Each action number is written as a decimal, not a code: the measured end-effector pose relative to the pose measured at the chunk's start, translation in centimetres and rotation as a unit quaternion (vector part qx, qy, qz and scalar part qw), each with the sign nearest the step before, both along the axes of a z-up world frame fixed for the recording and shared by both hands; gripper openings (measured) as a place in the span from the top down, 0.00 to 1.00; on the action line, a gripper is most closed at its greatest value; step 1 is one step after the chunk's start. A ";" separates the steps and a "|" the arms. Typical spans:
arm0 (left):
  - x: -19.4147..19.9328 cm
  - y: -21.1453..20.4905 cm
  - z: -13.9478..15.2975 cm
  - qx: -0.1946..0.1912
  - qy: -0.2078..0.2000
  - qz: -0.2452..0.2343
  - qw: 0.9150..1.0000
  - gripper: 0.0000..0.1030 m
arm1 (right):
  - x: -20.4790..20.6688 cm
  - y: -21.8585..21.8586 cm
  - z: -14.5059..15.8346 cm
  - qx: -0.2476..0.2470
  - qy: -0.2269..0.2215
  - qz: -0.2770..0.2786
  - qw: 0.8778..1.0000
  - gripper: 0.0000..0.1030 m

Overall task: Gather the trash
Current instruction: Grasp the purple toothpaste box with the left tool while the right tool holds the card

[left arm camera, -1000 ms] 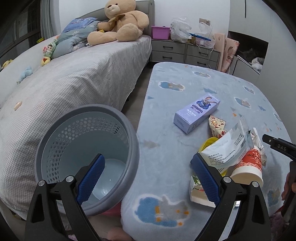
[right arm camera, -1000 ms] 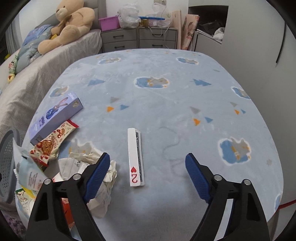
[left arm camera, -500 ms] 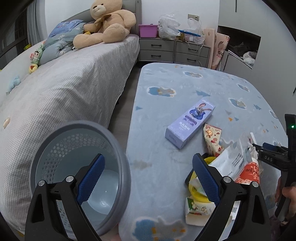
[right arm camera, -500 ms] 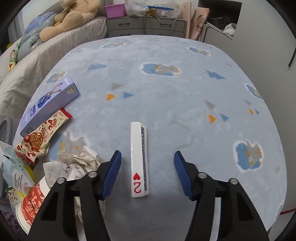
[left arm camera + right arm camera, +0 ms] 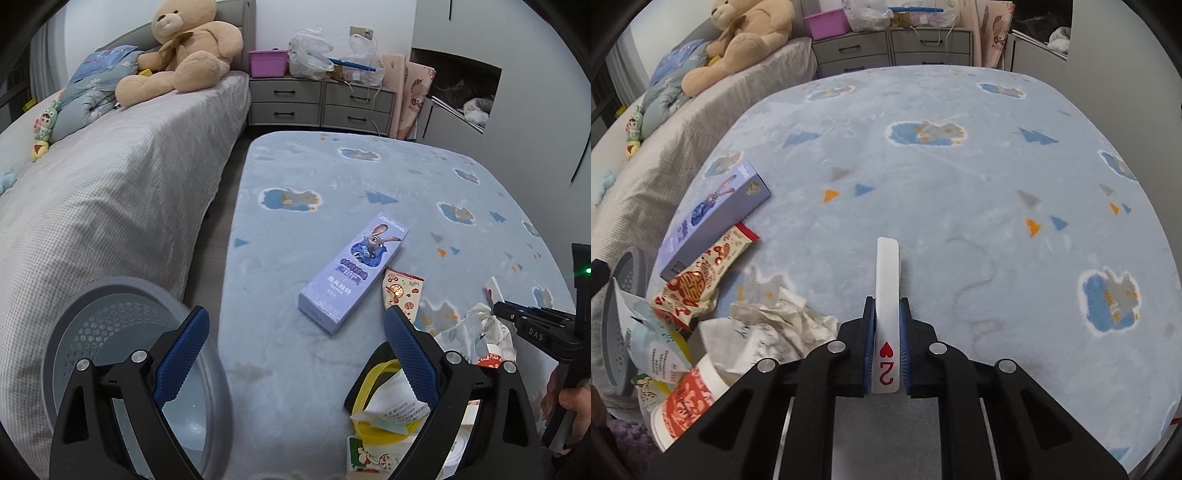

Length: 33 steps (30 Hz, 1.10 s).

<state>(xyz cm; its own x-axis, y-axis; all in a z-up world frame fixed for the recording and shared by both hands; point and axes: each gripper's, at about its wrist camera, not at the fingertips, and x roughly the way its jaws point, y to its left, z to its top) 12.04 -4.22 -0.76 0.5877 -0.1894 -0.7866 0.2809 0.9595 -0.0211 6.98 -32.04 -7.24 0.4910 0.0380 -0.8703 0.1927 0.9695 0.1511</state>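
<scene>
Right gripper (image 5: 886, 347) closing on the folded playing card (image 5: 887, 291) on the blue tabletop (image 5: 960, 177), left gripper (image 5: 295, 362) spread empty near bin (image 5: 122, 354); thin card could slip or buckle on lift

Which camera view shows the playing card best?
The right wrist view. There the card runs up the middle, and the closing right gripper has it between its pads, the red heart and 2 readable. The left wrist view shows only its white corner far right.
</scene>
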 end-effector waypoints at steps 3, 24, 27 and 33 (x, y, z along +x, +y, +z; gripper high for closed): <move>1.1 -1.0 -0.2 0.006 0.010 -0.017 1.000 0.11 | -0.3 0.1 0.8 0.008 -0.013 0.003 1.000 0.88; 8.7 -7.5 -4.3 0.072 0.082 -0.154 0.982 0.11 | -0.8 0.2 2.1 0.065 -0.033 0.025 0.997 0.88; 9.4 -8.1 -5.2 0.076 0.094 -0.164 0.979 0.11 | -0.7 0.2 2.0 0.068 -0.031 0.028 0.997 0.88; 10.5 -8.9 -6.7 0.075 0.109 -0.169 0.977 0.12 | -0.6 0.3 2.0 0.074 -0.030 0.030 0.996 0.88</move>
<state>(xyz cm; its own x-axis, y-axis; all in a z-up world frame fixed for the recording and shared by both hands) 22.50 -13.13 -7.47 0.3264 -0.2171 -0.9199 0.5865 0.8098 0.0170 6.40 -31.78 -5.28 0.5352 0.1954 -0.8218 0.1215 0.9450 0.3038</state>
